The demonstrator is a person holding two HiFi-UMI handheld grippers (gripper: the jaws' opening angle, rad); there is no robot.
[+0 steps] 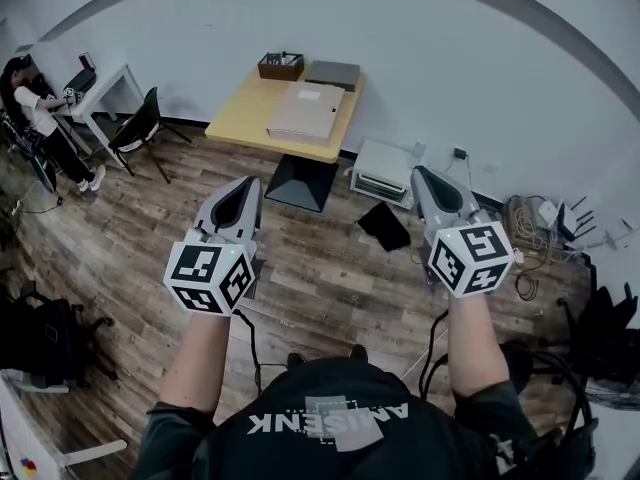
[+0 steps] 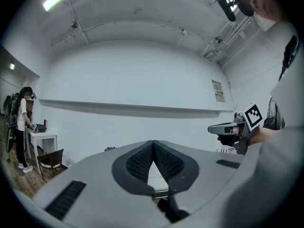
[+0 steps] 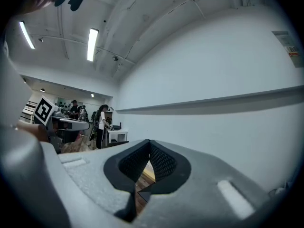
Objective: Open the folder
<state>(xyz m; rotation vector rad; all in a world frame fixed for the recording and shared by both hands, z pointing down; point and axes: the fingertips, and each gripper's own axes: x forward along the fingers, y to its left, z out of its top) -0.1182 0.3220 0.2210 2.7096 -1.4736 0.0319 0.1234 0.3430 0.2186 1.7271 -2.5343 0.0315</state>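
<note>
The only lettering that can be made out is pale print across the person's dark shirt [image 1: 300, 393] in the head view. It is seen upside down and seems to read "ANISENK" (a grey patch covers its middle, so this is uncertain). A paper notice [image 2: 218, 90] on the white wall is too small to read. The cubes on the left gripper [image 1: 248, 182] and right gripper [image 1: 421, 173] bear only black-and-white square patterns.

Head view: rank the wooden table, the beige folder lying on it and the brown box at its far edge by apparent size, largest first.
1. wooden table
2. beige folder
3. brown box, clearly smallest here; it sits slightly farther from the camera, so its true size is less sure.
</note>
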